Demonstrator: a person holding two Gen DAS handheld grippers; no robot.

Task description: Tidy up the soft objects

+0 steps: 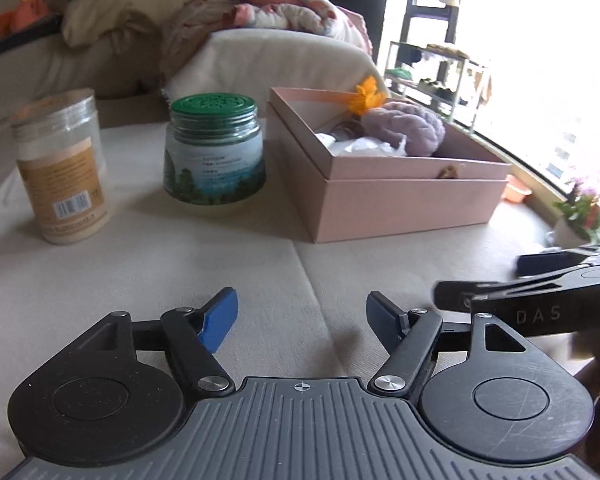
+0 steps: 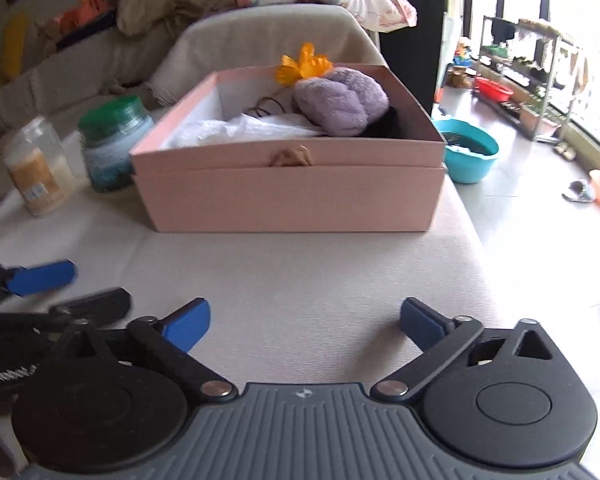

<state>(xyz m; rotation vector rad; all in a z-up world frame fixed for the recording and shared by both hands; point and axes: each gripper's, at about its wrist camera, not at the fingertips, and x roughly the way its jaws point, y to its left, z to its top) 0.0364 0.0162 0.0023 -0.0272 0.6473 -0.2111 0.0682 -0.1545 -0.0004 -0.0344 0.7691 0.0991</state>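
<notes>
An open pink box (image 1: pixel 412 204) (image 2: pixel 292 196) stands on the beige cushioned surface. Inside it lie a purple fluffy cloth (image 1: pixel 408 126) (image 2: pixel 340 100), an orange flower (image 1: pixel 366 96) (image 2: pixel 304 64), white soft material (image 1: pixel 364 146) (image 2: pixel 240 128) and a dark item (image 2: pixel 384 124). My left gripper (image 1: pixel 302 318) is open and empty, low over the surface in front of the box. My right gripper (image 2: pixel 304 320) is open and empty, just right of the left one. The right gripper shows at the right edge of the left wrist view (image 1: pixel 500 280); the left gripper shows at the left edge of the right wrist view (image 2: pixel 76 288).
A green-lidded jar (image 1: pixel 214 152) (image 2: pixel 114 144) and a clear jar with a tan label (image 1: pixel 62 168) (image 2: pixel 36 168) stand left of the box. Bedding and pillows (image 1: pixel 268 12) are piled behind. The surface edge drops to the floor at right, with a teal basin (image 2: pixel 470 152).
</notes>
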